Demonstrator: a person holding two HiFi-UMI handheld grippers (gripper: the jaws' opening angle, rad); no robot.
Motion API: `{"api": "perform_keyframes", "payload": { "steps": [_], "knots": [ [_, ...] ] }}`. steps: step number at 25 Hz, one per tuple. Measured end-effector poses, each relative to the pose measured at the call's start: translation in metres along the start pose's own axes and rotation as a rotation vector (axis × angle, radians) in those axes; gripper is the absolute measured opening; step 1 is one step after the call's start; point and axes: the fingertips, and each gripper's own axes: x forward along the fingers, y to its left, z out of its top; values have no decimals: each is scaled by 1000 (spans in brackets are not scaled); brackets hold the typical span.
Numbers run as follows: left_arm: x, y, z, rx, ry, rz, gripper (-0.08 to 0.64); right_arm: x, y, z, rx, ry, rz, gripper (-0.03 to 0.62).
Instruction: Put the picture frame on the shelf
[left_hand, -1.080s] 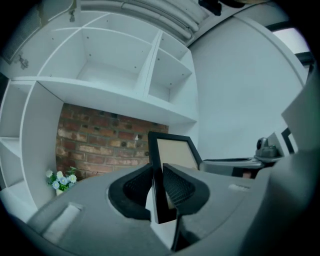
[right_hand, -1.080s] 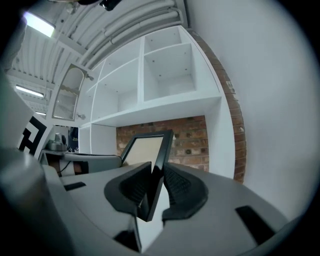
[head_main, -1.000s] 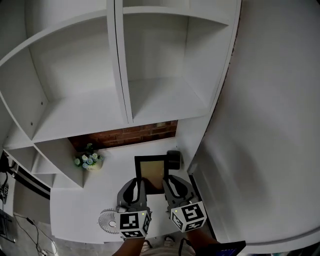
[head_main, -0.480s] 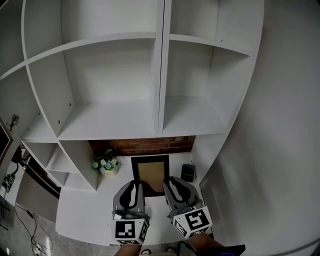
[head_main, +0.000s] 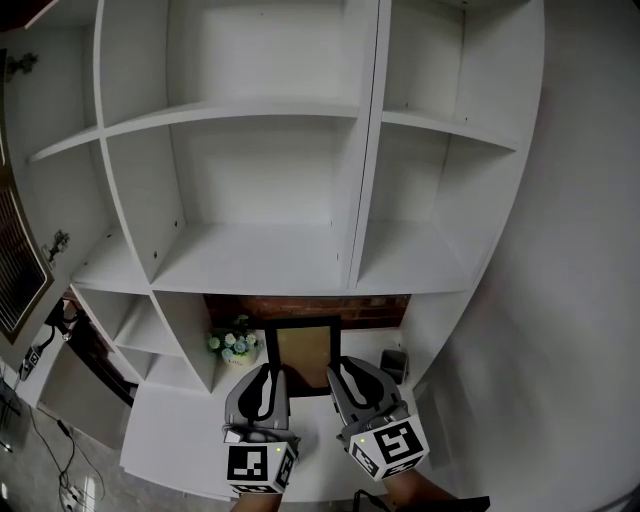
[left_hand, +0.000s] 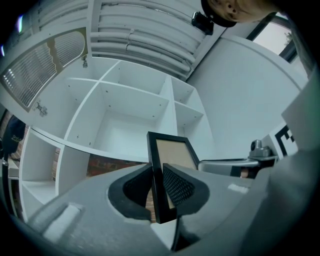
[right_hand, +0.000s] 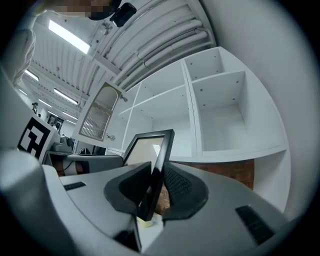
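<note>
The left tool (head_main: 268, 378) and right tool (head_main: 343, 376) each clamp a side edge of the picture frame (head_main: 303, 345). From where I stand, uneven lifting could twist it loose, or knock it against the shelf (head_main: 250, 265).

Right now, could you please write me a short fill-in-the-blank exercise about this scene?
1. The picture frame has a ____ border.
2. The left hand-held gripper and the right hand-held gripper are both shut on the ____.
3. In the head view, the flowers stand to the frame's ____.
4. Behind the flowers, the wall is bare ____.
Missing words: black; picture frame; left; brick.
</note>
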Motion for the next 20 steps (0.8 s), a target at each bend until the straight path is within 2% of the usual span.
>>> {"api": "perform_keyframes", "payload": {
  "steps": [6,14,20],
  "knots": [
    [-1,22,33,25,-101,5,74,16,14,25,-15,-32,34,86],
    [6,53,82,81,-155,7,74,52,29,61,-52,-60,101,86],
    [17,74,110,106,-177,-1,71,80,31,84,-60,-76,107,86]
  ]
}}
